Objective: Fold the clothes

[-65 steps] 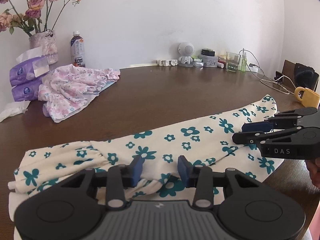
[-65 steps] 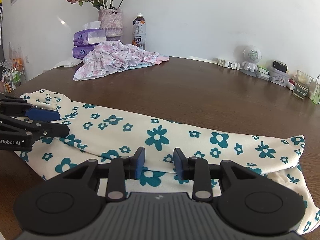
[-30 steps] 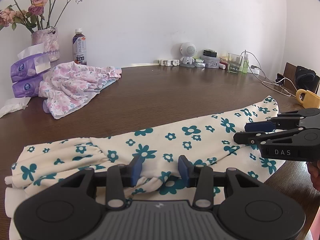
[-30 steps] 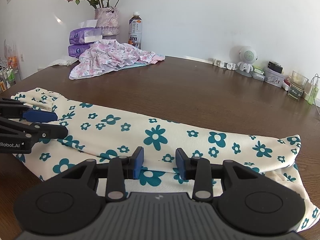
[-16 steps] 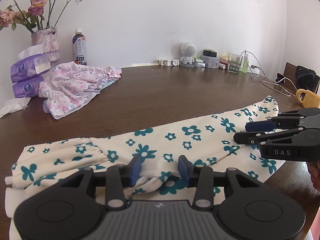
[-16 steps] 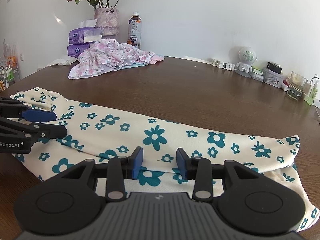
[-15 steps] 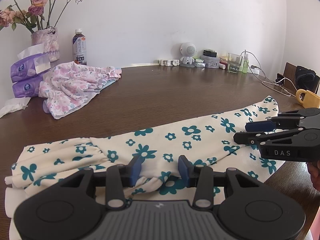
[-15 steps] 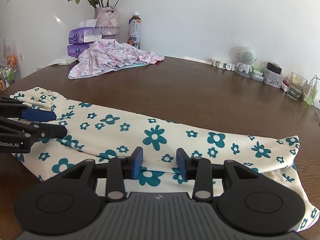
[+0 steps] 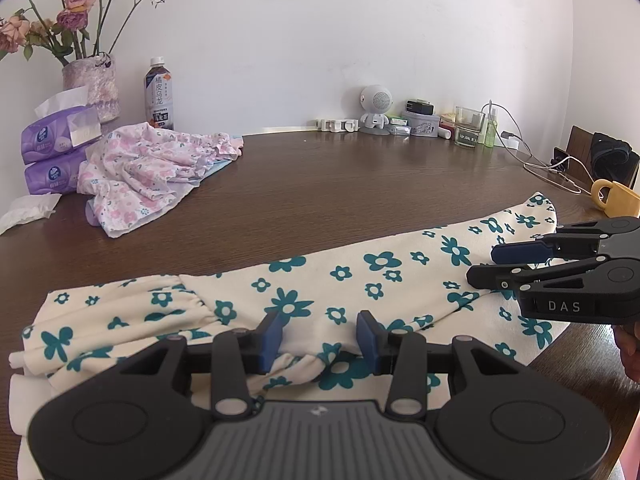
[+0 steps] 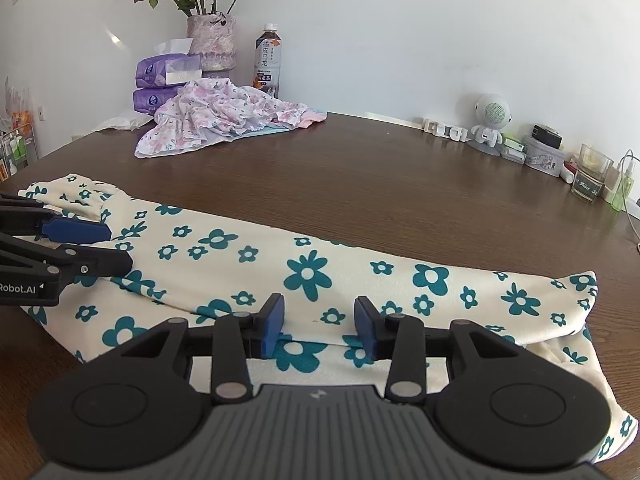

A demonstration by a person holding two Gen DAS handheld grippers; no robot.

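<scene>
1. Right wrist view: a vase (image 10: 212, 44) of roses stands at the table's (image 10: 400, 184) far left corner, a glass (image 10: 591, 178) at the far right; I cannot tell what the glass holds.
2. Only the left wrist view shows a yellow mug (image 9: 616, 204) at the right edge.
3. The floral garment (image 10: 280, 268) lies along the near edge. A pink garment (image 10: 216, 120) is heaped by the tissue packs (image 10: 164, 84).
4. The left gripper (image 9: 320, 336) and right gripper (image 10: 320, 324) both gape over the cloth, gripping nothing.
</scene>
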